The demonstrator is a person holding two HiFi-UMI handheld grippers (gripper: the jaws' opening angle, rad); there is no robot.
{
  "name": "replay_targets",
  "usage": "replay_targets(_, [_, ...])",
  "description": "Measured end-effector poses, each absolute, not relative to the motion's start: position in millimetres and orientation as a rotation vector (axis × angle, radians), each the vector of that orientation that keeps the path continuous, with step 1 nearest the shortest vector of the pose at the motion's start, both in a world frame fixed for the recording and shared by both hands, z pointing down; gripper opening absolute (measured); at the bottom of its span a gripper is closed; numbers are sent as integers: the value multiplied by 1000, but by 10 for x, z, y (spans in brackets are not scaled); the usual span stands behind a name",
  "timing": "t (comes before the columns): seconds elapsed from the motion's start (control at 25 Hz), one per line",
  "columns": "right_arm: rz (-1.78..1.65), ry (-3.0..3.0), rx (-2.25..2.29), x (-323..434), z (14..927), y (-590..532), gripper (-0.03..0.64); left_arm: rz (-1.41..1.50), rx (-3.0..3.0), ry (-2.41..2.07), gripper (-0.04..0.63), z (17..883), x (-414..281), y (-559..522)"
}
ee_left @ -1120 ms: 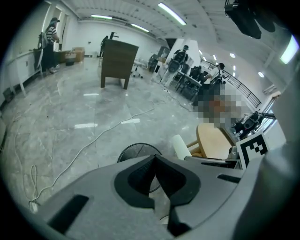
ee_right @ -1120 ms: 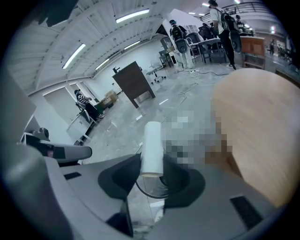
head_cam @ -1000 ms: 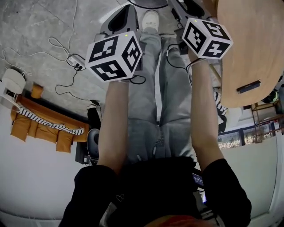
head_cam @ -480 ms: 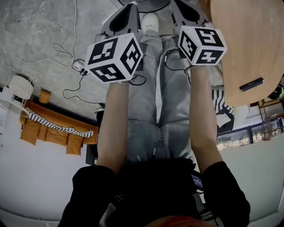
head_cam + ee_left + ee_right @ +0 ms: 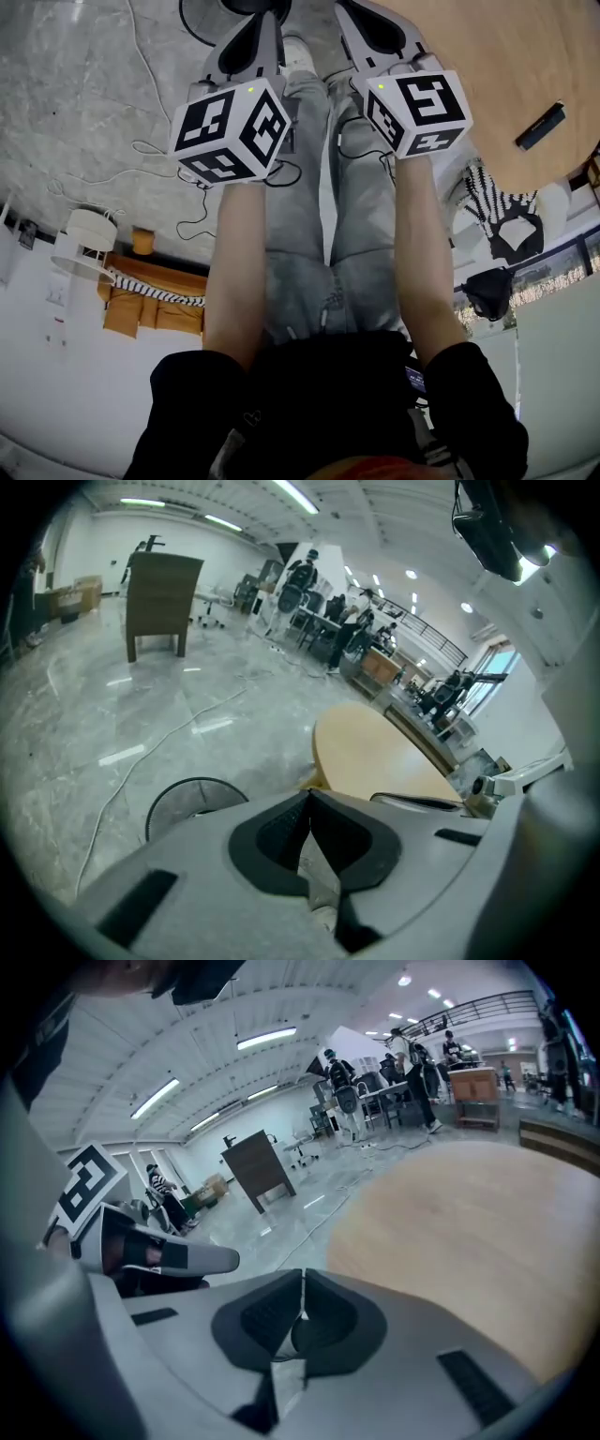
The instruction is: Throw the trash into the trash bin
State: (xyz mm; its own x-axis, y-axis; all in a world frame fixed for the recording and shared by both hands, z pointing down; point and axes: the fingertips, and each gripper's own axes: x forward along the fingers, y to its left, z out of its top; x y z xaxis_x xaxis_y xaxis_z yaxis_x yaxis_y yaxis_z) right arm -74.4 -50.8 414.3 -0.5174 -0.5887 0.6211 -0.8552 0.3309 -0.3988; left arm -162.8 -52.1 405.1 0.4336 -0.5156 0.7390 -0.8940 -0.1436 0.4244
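Trash bin: the likeliest match is a round, black-rimmed thing (image 5: 194,780) standing on the grey stone floor (image 5: 84,84). It lies ahead of the left gripper (image 5: 307,797) and a little to its left, but I cannot tell for sure that it is a bin. No view shows trash plainly.

At the far left of the head view, orange cushions (image 5: 155,314) lie near thin cables (image 5: 159,159) that trail over the floor. In the left gripper view a brown cabinet (image 5: 164,602) stands far back on the left.

The left gripper is held out in front of the person, above the legs (image 5: 309,187) in grey jeans and a white shoe (image 5: 298,52). It is clenched, its dark pads meeting tip to tip, and it points down toward the floor between the black-rimmed thing and the table.

The right gripper (image 5: 303,1283) is just beside it on the right, with the two marker cubes close but apart. Its pads are also pressed together at the tips. It is aimed at the near edge of the round wooden table (image 5: 506,66), which fills the right side of its view. A small dark object (image 5: 541,127) lies on that table, well apart from both grippers.
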Motion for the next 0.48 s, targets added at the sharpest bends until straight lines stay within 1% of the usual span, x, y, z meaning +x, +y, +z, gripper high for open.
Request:
replay_targets(0.2, [1015, -2189, 1495, -100, 3943, -424, 17, 577, 1941, -1100, 6, 3835, -980, -589])
replay_targets(0.48, [1045, -2082, 1752, 838, 3792, -32, 16, 649, 2075, -953, 6, 3624, -114, -360])
